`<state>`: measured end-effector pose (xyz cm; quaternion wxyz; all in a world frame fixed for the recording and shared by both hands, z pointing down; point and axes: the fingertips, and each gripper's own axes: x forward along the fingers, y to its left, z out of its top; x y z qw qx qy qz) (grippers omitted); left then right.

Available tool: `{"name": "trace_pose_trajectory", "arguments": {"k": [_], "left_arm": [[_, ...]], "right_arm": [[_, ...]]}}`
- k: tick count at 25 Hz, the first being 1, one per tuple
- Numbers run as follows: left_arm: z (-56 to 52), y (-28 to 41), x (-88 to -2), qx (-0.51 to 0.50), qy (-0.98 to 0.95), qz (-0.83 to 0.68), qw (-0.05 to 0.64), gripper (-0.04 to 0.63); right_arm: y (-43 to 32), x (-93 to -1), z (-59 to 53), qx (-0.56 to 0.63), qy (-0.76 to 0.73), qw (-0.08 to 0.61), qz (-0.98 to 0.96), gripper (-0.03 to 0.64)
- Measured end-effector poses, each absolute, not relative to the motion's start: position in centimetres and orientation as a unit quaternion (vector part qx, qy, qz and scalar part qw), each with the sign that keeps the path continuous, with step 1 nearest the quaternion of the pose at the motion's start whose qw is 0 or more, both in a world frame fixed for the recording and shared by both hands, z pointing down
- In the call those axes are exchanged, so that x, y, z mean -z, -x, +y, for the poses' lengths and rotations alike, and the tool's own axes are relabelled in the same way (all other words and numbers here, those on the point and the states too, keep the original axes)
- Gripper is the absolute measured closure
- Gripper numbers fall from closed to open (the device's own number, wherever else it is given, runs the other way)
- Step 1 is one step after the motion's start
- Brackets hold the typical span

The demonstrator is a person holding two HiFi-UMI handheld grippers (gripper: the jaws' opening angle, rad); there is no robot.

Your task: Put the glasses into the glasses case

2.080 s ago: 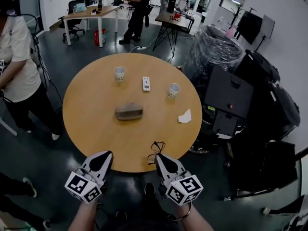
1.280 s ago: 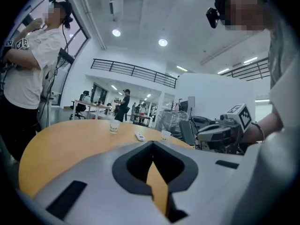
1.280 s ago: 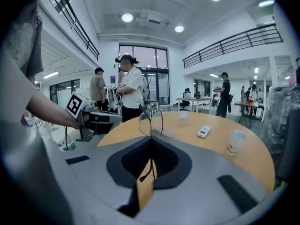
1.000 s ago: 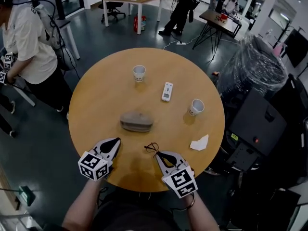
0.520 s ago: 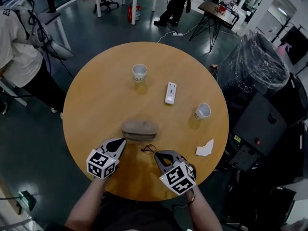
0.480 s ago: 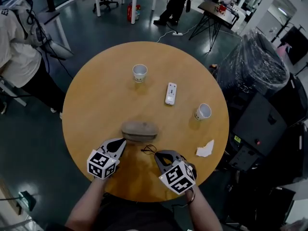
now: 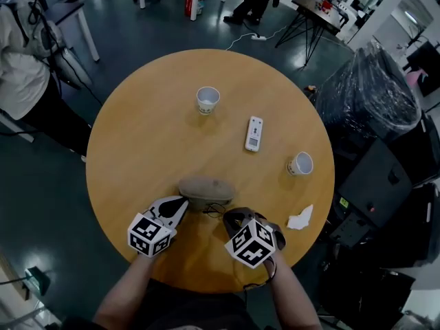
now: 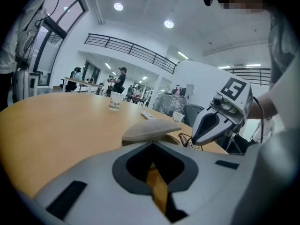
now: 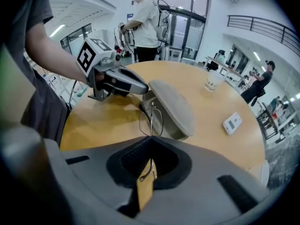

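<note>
Right gripper: we see the right gripper (image 9: 151,139) with its jaws closed on the thin wire frame of the glasses (image 9: 151,116), which stick out ahead of the tips.
Left gripper: the left gripper (image 8: 152,144) has its jaws pressed together with nothing between them. Its tip is just beside the case's left end, at about 8 o'clock of the case.
Key relation: in the head view the glasses case (image 7: 206,192) lies at 11 o'clock from the right gripper, very near. Its long axis runs from 9 to 3 o'clock. The lid looks raised, with the mouth facing 6 o'clock towards us.
Nearer hand: we judge the right one, since it carries the glasses.
Next move: we judge a short push towards 11 o'clock, into the mouth.
Count: one case, one pair of glasses, two paper cups (image 7: 207,100) (image 7: 300,163), one remote (image 7: 254,134) and one crumpled tissue (image 7: 300,219), all on the round table (image 7: 137,136).
</note>
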<state>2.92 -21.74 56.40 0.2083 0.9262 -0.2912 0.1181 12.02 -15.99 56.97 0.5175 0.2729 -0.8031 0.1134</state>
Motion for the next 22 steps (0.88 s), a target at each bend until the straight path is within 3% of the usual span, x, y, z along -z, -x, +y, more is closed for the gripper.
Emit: {"name": "trace_pose_trajectory", "arguments": {"k": [22], "left_arm": [[-22.1, -3.4, -57.0, -0.168, -0.922, -0.298, 0.182, 0.589]], "right_arm": [[-8.8, -56.3, -21.1, 0.009, -0.305, 0.608, -0.733, 0.629]]}}
